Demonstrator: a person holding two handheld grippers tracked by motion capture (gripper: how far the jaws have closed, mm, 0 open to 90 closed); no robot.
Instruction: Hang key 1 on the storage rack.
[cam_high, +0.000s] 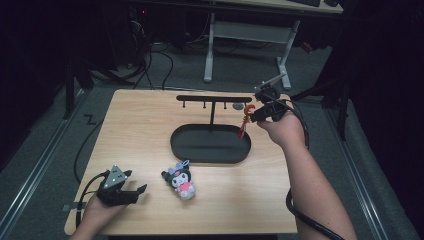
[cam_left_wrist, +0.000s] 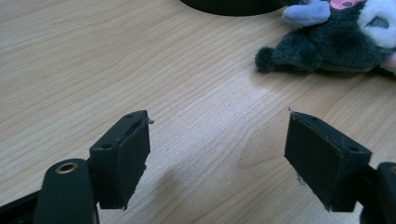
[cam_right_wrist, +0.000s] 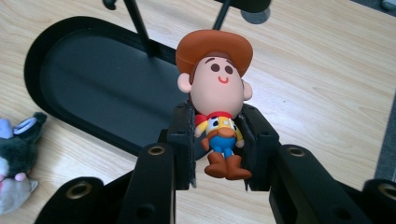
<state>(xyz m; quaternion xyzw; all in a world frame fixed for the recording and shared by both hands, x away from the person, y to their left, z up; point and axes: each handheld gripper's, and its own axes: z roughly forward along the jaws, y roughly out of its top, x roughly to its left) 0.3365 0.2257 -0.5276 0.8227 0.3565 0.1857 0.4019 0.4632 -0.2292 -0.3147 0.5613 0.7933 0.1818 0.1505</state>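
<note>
Two raised jaws of right gripper (cam_right_wrist: 217, 140) around cowboy figure (cam_right_wrist: 215, 93).

No writing, label, brand, number or sign can be read anywhere — not on the cowboy figure (cam_right_wrist: 215, 107), the plush toy (cam_high: 181, 181), the black stand (cam_high: 210, 142) or the wooden table (cam_high: 150, 130).
</note>
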